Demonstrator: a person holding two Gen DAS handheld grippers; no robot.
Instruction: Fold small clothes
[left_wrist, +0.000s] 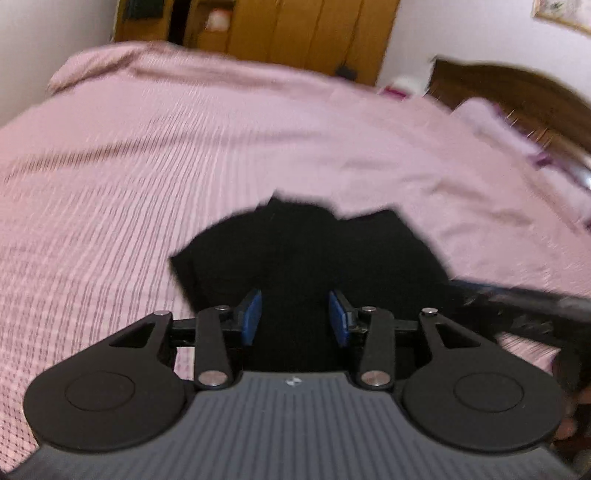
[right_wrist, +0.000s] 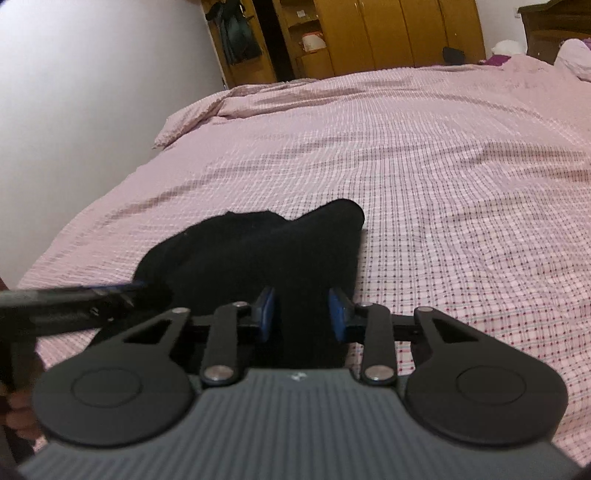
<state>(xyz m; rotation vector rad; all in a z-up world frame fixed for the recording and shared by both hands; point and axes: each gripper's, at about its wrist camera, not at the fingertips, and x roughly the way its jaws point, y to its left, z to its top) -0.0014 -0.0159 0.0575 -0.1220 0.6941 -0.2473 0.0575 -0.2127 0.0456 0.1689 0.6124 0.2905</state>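
Note:
A small black garment (left_wrist: 306, 251) lies bunched on the pink checked bedspread (left_wrist: 184, 155). My left gripper (left_wrist: 295, 317) hovers over its near edge, jaws open, blue pads (left_wrist: 253, 317) apart with black cloth between and below them. In the right wrist view the same garment (right_wrist: 258, 251) lies folded into a thick roll, and my right gripper (right_wrist: 302, 314) is open over its near right part. The left gripper's fingers (right_wrist: 110, 291) reach in from the left at the garment's left edge. The right gripper's arm (left_wrist: 517, 306) shows at the right of the left wrist view.
The bedspread (right_wrist: 443, 166) stretches far ahead and to the right. A white wall (right_wrist: 92, 110) runs along the bed's left side. Wooden wardrobes (right_wrist: 388, 33) stand beyond the foot. A dark wooden headboard (left_wrist: 517, 96) and a pillow (left_wrist: 491, 122) are at the far right.

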